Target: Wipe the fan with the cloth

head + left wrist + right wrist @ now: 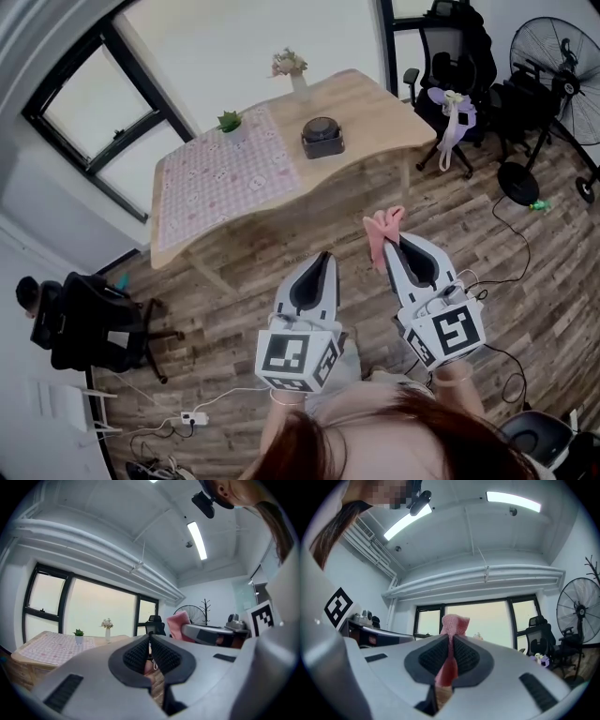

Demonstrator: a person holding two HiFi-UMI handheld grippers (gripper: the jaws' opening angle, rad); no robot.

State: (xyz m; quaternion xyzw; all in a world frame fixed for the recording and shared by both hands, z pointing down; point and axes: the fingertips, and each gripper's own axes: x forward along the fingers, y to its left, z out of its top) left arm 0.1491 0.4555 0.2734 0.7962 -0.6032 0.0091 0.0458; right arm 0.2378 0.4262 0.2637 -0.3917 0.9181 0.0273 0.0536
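1. Right claw: clamping the pink cloth, its end poking up past the tips;
2. Left claw: sitting pressed together, carrying nothing;
3. Fan: standing well apart, on the floor at the far right;
4. Risk: the narrow pinch is probably letting the cloth slip free on snagging the grille.

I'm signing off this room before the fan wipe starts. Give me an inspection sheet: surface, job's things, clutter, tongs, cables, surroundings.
Surface: wooden table, part covered by a pink checked mat.
Job's things: pink cloth in the right tongs; standing fan on the floor at far right, apart from it.
Clutter: potted plant, vase of flowers and dark round pot on the table.
Tongs: left tongs shut, empty; right tongs shut on the cloth.
Cables: power strip and loose cable on the floor.
Surroundings: windows, office chair, a seated person at left.
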